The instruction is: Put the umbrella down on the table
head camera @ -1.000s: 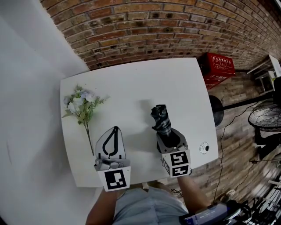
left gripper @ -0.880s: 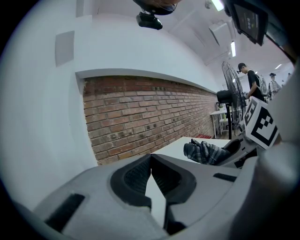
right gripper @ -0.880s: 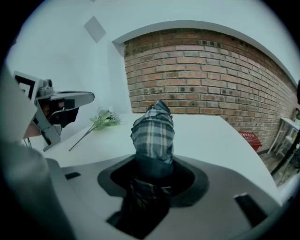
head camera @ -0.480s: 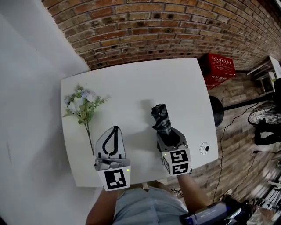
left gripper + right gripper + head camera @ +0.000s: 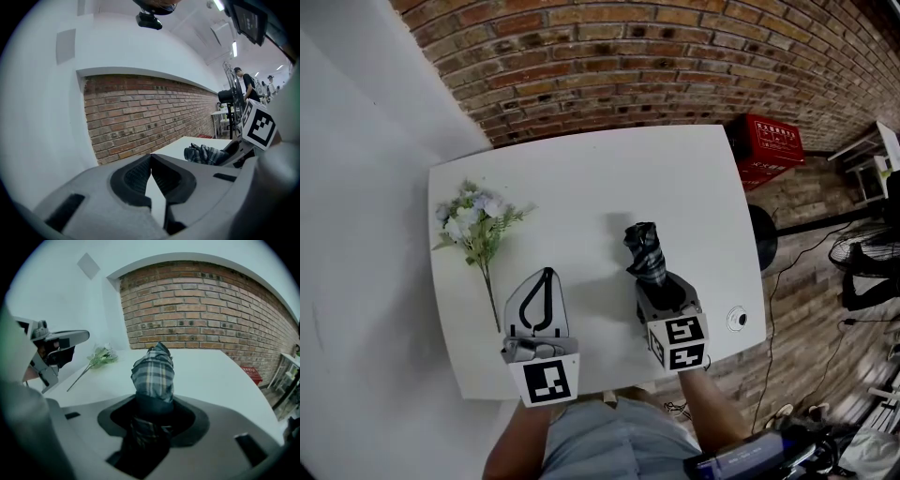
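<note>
Right gripper (image 5: 152,416) had the folded plaid umbrella (image 5: 153,369) clamped by its near end, both jaws pressed in on the dark band just below the checked fabric. The bundle ran straight out of those jaws toward the far brick wall (image 5: 609,56). That was the line everything hung on. The umbrella's long axis pointed away from the person and sloped downward, its far tip out over the middle-right of the white table (image 5: 581,169). In the head view a soft shadow lay on the tabletop just beyond the tip, so it looked close to the surface. Whether the tip was actually touching, I could not tell. Over on the left, the left gripper (image 5: 151,157) sat above the near edge of the table, its jaw tips drawn together with nothing between them. It was well apart from the umbrella, which showed off to the right in the left gripper view. The spray of artificial flowers (image 5: 475,220) lay at the far left of the table, clear of that line. A small round fitting (image 5: 737,317) sat in the tabletop just right of the right gripper. By my reading the coming move was the right hand's alone. The gripped near end had to come down until the long axis lay flat on the bare white surface ahead, and only then could the jaws let go.
</note>
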`<state>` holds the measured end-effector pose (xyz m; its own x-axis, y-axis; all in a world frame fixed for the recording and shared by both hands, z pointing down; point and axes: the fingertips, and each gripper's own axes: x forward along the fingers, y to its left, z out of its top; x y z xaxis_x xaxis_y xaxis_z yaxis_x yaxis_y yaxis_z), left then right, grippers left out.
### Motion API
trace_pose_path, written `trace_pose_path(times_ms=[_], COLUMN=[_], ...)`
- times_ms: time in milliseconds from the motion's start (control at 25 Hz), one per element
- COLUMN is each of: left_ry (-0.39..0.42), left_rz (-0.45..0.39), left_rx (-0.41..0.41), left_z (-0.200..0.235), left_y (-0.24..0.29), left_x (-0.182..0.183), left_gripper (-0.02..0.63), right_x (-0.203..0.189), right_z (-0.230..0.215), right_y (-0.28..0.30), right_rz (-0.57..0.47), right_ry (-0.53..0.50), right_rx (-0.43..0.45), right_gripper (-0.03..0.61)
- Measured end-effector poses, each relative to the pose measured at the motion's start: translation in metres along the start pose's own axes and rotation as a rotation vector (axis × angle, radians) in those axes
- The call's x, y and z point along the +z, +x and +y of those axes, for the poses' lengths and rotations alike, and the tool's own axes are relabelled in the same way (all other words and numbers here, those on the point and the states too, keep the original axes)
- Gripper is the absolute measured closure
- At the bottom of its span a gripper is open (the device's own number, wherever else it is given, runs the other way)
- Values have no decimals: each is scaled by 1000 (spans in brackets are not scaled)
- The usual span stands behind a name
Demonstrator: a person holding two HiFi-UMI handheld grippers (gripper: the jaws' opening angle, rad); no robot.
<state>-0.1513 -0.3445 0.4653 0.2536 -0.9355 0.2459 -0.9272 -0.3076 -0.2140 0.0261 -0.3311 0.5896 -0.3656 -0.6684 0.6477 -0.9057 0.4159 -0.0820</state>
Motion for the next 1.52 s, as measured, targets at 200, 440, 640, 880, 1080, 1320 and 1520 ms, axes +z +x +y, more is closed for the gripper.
trace_pose_path(times_ms=[200, 440, 640, 880, 1080, 1320, 1520], left_ry=[6, -1, -1, -3, -10, -21, -13], left_rz=[1, 7, 12, 13, 14, 14, 5], left_rx=[-3, -5, -7, -8, -7, -4, -3], left_z=[1, 2, 4, 5, 6, 8, 9], left_y=[4, 8, 12, 15, 19, 22, 21], left_x=[0, -3, -5, -6, -5, -8, -3], left_gripper=[604, 604, 606, 604, 606, 606, 606], right_x=[-3, -6, -7, -11, -12, -15, -17], right_z=[-4, -6, -6, -8, -8, -8, -7], right_y=[5, 11, 15, 18, 20, 26, 29], right_rz=[42, 77, 99, 133, 163, 193, 217], right_ry=[18, 38, 47, 53, 57, 77, 95], right_rx=[-2, -3, 0, 7, 12, 33, 58], right_gripper=[382, 382, 382, 379, 374, 362, 288])
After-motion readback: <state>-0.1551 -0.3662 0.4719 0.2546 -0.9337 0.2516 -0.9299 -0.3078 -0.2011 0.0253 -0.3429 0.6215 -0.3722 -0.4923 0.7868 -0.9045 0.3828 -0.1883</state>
